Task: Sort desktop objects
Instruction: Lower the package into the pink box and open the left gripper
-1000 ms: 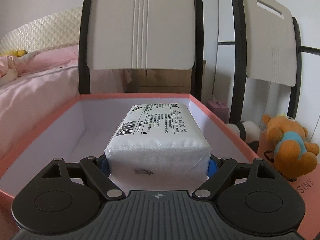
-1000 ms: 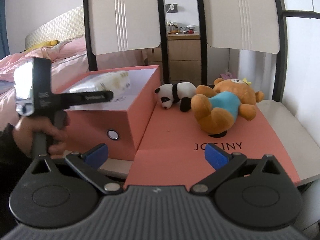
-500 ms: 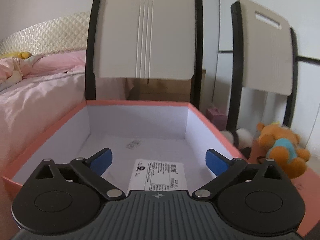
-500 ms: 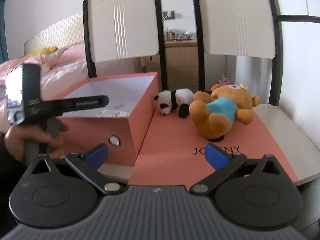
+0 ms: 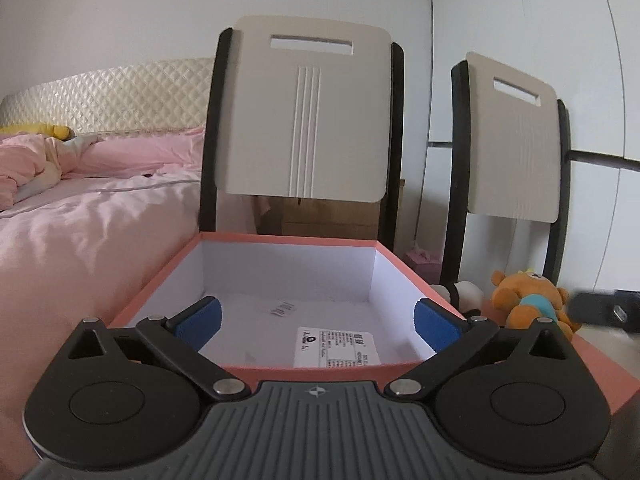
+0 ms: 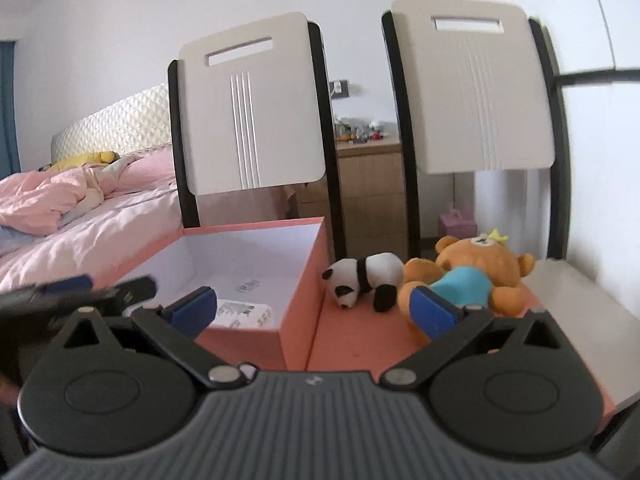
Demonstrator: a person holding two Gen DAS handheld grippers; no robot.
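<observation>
An open salmon-pink box [image 5: 288, 238] with white inner walls holds a white tissue pack [image 5: 338, 346] lying label up; the pack also shows in the right wrist view [image 6: 244, 314]. My left gripper [image 5: 316, 322] is open and empty, just in front of the box's near wall. My right gripper [image 6: 314, 308] is open and empty, above the box lid [image 6: 360, 344]. A small panda toy [image 6: 366, 280] and an orange bear in a blue shirt [image 6: 468, 276] lie on the lid, just beyond the right fingers. The bear also shows in the left wrist view [image 5: 528, 300].
Two white chair backs [image 6: 252, 104] [image 6: 472, 88] stand behind the box and toys. A bed with pink covers [image 5: 80, 220] lies to the left. A wooden nightstand [image 6: 368, 184] is behind the chairs. The lid rests on a pale seat [image 6: 580, 304].
My left gripper let go of the tissue pack inside the box, opened, and pulled back and up. My right gripper moved forward toward the panda and bear.
</observation>
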